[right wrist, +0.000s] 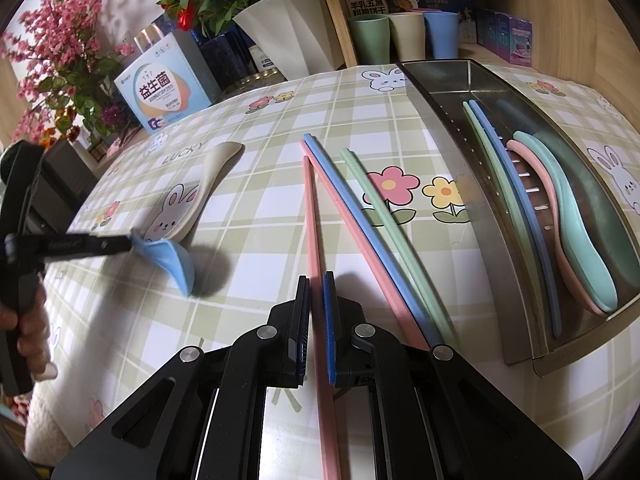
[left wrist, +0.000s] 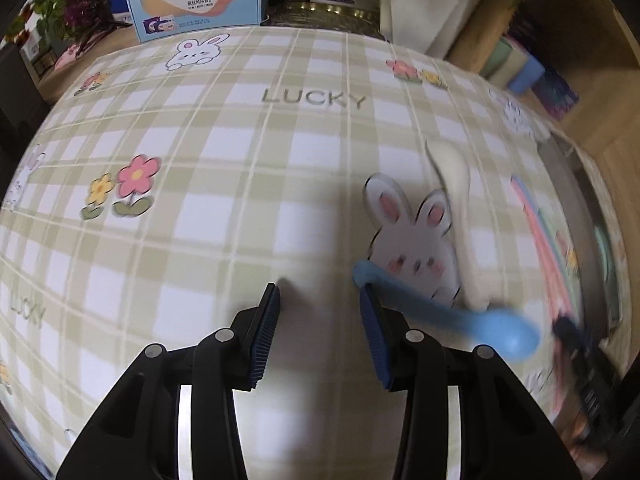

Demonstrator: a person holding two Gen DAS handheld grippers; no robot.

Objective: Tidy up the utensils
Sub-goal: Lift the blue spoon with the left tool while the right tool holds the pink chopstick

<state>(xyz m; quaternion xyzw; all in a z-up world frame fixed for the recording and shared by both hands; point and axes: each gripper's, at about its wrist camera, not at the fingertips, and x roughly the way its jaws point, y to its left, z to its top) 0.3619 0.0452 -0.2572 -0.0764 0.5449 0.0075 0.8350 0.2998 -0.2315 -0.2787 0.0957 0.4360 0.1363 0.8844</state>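
Left wrist view: chopsticks (left wrist: 538, 232) and metal tray (left wrist: 580, 216) at right edge motion-blurred. Right wrist view: pink chopstick (right wrist: 316, 248) runs off the bottom edge.

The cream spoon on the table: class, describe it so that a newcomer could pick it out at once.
Start at the steel tray on the checked tablecloth, then cross past the chopsticks lying loose on the cloth. The cream spoon lies flat by the printed word LUCKY, across a rabbit drawing. It is pale and lies untouched, while the blue spoon beside it is tilted against the left tool.

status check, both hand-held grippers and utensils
Right hand-held gripper shut on pink plastic chopstick. Left hand-held gripper open, blue plastic spoon beside its finger. Nothing blocking steel tray.
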